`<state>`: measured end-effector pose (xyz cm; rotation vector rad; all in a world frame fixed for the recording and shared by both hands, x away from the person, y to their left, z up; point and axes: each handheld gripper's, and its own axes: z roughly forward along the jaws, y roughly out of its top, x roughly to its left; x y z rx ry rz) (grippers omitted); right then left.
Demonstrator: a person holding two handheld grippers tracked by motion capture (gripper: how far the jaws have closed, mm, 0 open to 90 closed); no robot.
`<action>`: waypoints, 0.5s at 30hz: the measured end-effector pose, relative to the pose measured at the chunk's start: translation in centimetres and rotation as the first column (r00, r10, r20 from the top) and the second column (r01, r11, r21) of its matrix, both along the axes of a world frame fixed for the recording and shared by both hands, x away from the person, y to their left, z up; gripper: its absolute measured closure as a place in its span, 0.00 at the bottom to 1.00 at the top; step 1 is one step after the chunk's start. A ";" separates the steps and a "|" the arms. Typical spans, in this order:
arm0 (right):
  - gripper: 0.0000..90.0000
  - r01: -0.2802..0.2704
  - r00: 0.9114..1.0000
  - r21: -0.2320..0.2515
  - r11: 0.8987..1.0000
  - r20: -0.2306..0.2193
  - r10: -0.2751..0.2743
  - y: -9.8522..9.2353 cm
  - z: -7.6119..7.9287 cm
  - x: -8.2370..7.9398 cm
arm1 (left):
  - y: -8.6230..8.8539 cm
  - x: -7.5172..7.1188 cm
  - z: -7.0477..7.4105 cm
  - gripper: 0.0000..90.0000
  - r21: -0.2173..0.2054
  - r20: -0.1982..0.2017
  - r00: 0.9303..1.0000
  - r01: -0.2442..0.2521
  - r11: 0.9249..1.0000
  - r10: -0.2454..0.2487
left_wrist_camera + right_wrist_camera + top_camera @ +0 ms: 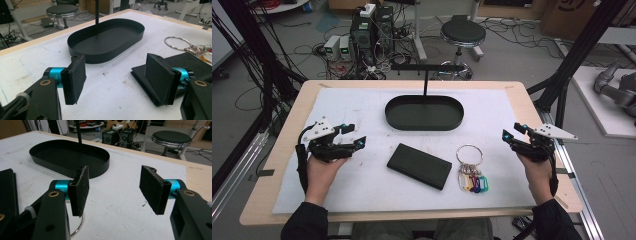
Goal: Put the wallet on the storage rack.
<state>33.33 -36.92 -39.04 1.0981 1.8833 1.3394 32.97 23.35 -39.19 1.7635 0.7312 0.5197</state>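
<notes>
On the white-covered tabletop [362, 107] we hold both jaws released, the flat black rectangular case [419, 165] lying right of our left gripper [357, 142], nearer than our right gripper [508, 137].

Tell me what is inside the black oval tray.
The tray holds nothing: its dark floor is bare in all views. A thin black post rises at its far rim; the near wall hides a sliver of floor.

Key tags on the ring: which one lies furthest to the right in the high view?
The blue tag, outermost on the right of the fan under the key ring; the white one sits at the far left.
</notes>
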 end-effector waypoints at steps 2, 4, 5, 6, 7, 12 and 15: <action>0.46 0.004 1.000 -0.005 1.000 0.005 -0.004 0.1 0.0 0.2 | 0.2 -0.1 -0.2 0.36 -0.014 0.000 1.000 -0.005 1.000 0.005; 0.45 0.010 1.000 -0.006 1.000 0.003 -0.010 0.4 0.0 0.2 | 0.1 -0.2 -0.4 0.36 -0.030 0.007 1.000 -0.019 0.999 0.020; 0.45 0.010 1.000 -0.013 1.000 0.006 -0.010 0.4 0.0 0.2 | 0.1 -0.2 -0.4 0.36 -0.030 0.007 1.000 -0.019 0.999 0.020; 0.45 0.008 1.000 -0.015 1.000 0.009 -0.008 0.5 0.0 0.2 | -0.1 -0.1 -0.4 0.36 -0.038 0.002 1.000 -0.027 0.999 0.027; 0.44 0.007 1.000 -0.015 1.000 0.008 -0.007 0.5 0.0 0.1 | -0.1 -0.1 -0.4 0.36 -0.038 0.002 1.000 -0.027 0.999 0.027; 0.44 0.007 1.000 -0.011 1.000 0.018 -0.007 0.4 0.1 -0.3 | -1.4 -1.0 -0.7 0.33 -0.066 -0.046 0.999 0.001 0.998 -0.004; 0.44 0.016 1.000 -0.024 1.000 0.016 -0.016 0.1 0.1 -0.5 | -2.3 -2.0 -1.8 0.32 -0.061 -0.067 0.997 0.044 0.997 -0.048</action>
